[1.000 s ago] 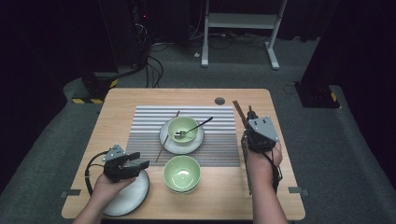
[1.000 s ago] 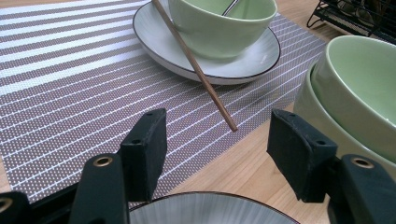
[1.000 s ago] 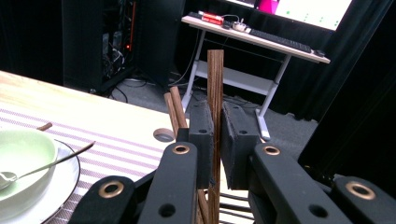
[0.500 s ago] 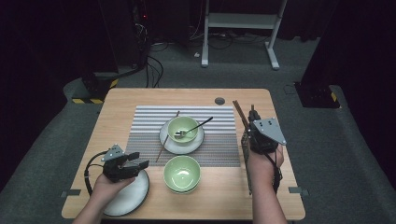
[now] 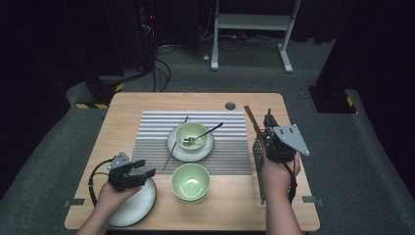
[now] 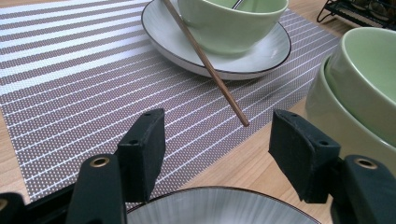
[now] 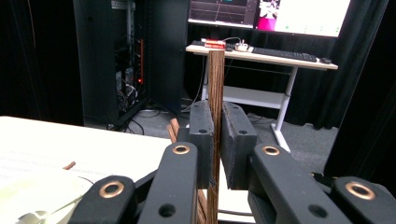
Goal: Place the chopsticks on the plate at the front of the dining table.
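The right gripper (image 5: 268,128) stands at the right edge of the tabletop (image 5: 147,104), its jaws pinching a brown chopstick (image 7: 215,93) that rises upright between the pads in the right gripper view; the pads press on it from both sides. In the high view a second chopstick-like stick (image 5: 253,122) slants up and left from this gripper, just beside a dark mesh holder (image 5: 258,161) that runs along the tabletop's right side under the hand (image 5: 276,176). The left gripper (image 5: 142,169) hovers at the near left over a grey plate (image 5: 139,208), with its jaws spread and nothing between them; they have just been opening a little further. In the left gripper view the plate's rim (image 6: 219,205) lies right below the jaws, and ahead of them the tip of another chopstick (image 6: 212,70) rests on the striped mat (image 5: 235,127), the stick leaning against a white plate (image 5: 173,147). That plate sits in the middle of the mat and carries a green bowl (image 5: 192,134) with a spoon (image 5: 203,134) in it. A second green bowl (image 5: 190,181) stands on the bare wood just in front of the mat, near the left gripper and to its right.
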Demonstrator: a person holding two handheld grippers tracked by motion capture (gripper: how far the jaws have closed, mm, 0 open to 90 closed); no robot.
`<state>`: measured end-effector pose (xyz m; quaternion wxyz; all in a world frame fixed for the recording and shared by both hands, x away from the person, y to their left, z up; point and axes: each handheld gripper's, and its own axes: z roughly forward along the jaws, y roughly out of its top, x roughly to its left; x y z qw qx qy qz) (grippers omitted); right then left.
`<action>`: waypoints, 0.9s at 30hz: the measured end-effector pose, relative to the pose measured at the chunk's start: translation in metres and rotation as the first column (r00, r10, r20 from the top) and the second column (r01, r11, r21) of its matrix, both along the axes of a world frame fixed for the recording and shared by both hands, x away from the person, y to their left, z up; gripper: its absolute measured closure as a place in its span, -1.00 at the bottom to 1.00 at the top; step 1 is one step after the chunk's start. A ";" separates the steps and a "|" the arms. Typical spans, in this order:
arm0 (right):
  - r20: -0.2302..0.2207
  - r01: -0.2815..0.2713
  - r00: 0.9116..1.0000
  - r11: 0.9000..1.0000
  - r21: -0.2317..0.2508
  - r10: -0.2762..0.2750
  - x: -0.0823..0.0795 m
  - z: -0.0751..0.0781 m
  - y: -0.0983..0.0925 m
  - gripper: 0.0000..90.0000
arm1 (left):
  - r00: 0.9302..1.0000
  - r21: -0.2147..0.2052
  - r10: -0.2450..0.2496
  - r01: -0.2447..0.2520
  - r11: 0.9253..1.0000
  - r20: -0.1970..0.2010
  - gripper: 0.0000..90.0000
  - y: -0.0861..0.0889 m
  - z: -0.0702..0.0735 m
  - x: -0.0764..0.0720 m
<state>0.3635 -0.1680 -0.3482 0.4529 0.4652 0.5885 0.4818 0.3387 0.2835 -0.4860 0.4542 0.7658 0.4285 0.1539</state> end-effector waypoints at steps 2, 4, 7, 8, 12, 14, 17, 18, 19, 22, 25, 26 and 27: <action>0.007 0.000 1.000 1.000 0.002 0.000 -0.001 0.002 0.000 0.86 | 1.000 -0.002 -0.002 0.002 1.000 -0.003 -0.20 0.000 0.000 0.000; 0.012 -0.002 1.000 1.000 0.003 0.002 -0.002 0.003 0.000 0.86 | 1.000 -0.003 -0.003 0.003 1.000 -0.006 -0.21 0.000 0.000 0.000; 0.018 -0.003 1.000 1.000 0.009 0.003 -0.004 0.006 0.000 0.86 | 1.000 -0.002 -0.003 0.003 1.000 -0.008 -0.22 0.000 0.000 0.000; 0.022 -0.003 1.000 1.000 0.010 0.003 -0.004 0.006 0.000 0.86 | 1.000 -0.001 -0.002 0.002 1.000 -0.009 -0.22 0.000 0.000 0.000; 0.032 -0.001 0.999 1.000 0.017 0.000 -0.006 0.009 0.000 0.86 | 1.000 -0.003 0.001 -0.001 1.000 -0.012 -0.27 0.000 -0.001 0.000; 0.039 0.000 0.999 1.000 0.016 -0.001 -0.006 0.011 0.000 0.86 | 1.000 -0.005 0.004 -0.004 1.000 -0.012 -0.32 -0.001 0.000 0.000; 0.046 0.002 0.999 1.000 0.015 -0.003 -0.007 0.013 0.000 0.86 | 1.000 -0.006 0.000 0.000 1.000 -0.012 -0.32 -0.001 -0.001 0.000; 0.048 0.002 0.999 1.000 0.016 -0.003 -0.007 0.014 -0.001 0.86 | 1.000 -0.005 0.000 0.000 1.000 -0.012 -0.32 -0.001 -0.001 0.000; 0.050 0.002 0.999 1.000 0.016 -0.003 -0.007 0.015 -0.001 0.86 | 1.000 -0.005 0.000 0.000 1.000 -0.013 -0.32 -0.001 -0.001 0.000; 0.060 0.003 0.998 1.000 0.019 -0.004 -0.008 0.019 -0.001 0.86 | 1.000 -0.005 -0.002 0.002 1.000 -0.011 -0.33 -0.001 -0.001 0.000; 0.071 0.000 0.997 1.000 0.019 -0.001 -0.009 0.024 0.000 0.86 | 1.000 -0.008 -0.003 0.003 1.000 -0.014 -0.33 -0.001 -0.001 0.000; 0.077 -0.001 0.997 1.000 0.017 -0.001 -0.009 0.025 0.000 0.86 | 1.000 -0.008 -0.003 0.003 1.000 -0.015 -0.33 0.000 -0.001 0.000; 0.080 -0.001 0.997 1.000 0.015 0.000 -0.009 0.026 0.001 0.86 | 1.000 -0.012 -0.002 0.001 1.000 -0.017 -0.33 0.000 -0.001 0.000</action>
